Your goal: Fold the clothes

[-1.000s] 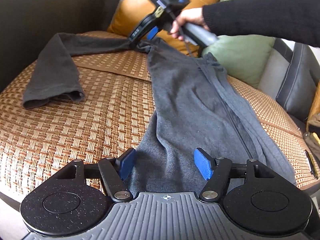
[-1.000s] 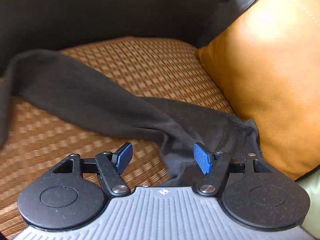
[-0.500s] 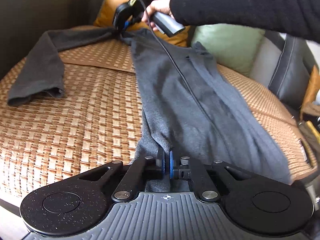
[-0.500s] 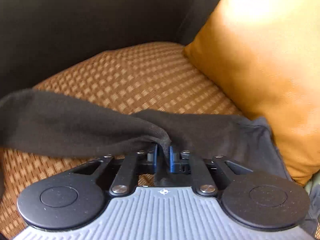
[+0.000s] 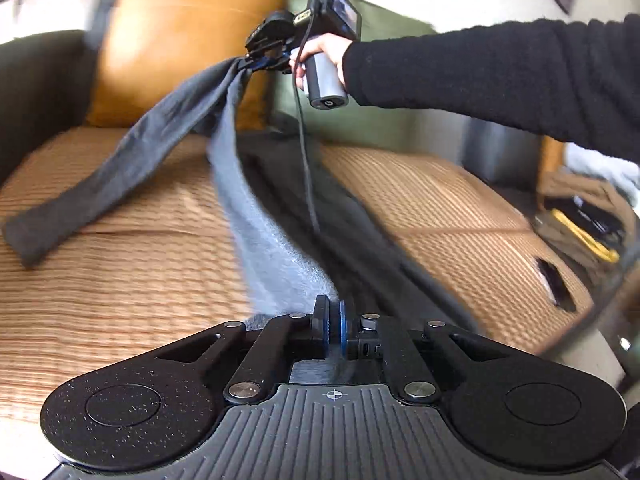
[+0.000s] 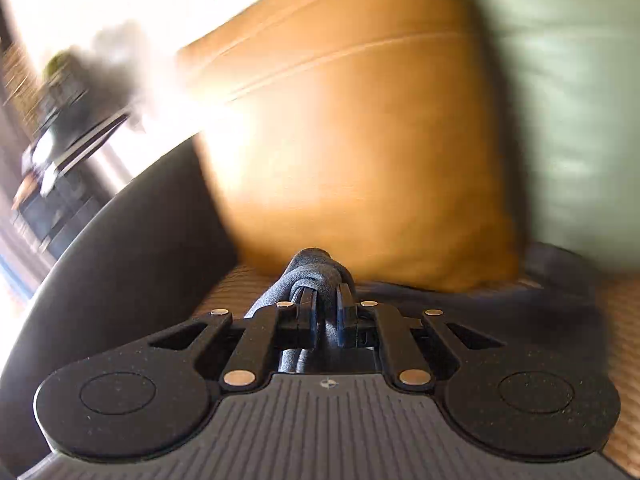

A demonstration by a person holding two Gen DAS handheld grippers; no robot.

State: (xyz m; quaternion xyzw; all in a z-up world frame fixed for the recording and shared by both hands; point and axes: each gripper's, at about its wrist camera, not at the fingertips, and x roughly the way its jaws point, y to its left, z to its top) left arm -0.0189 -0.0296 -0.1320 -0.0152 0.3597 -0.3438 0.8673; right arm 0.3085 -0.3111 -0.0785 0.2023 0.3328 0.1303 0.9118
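a single dark grey garment [image 5: 256,216], soft and knit, fuzzy on its paler inner face, is seen stretched in a long band above a sofa seat covered by a woven tan mat [image 5: 120,288] of fine ribbed texture. one long sleeve [image 5: 104,184] is left trailing down to the mat on the left.

two tools are counted. the left tool [image 5: 333,328] is closed tight on the near edge of the garment, its blue-edged pads pressed together with cloth pinched between them. the right tool [image 5: 256,65] is held aloft by a hand [image 5: 320,54] in a black fuzzy sleeve; in its own view [image 6: 327,320] its pads are clamped on a bunched, rope-like roll of the grey cloth.

two cushions are seen behind: one smooth, leather-like ochre cushion [image 6: 352,140] and one pale green cushion [image 6: 568,112]. a thin black cable [image 5: 306,152] is hung from the right tool's handle.
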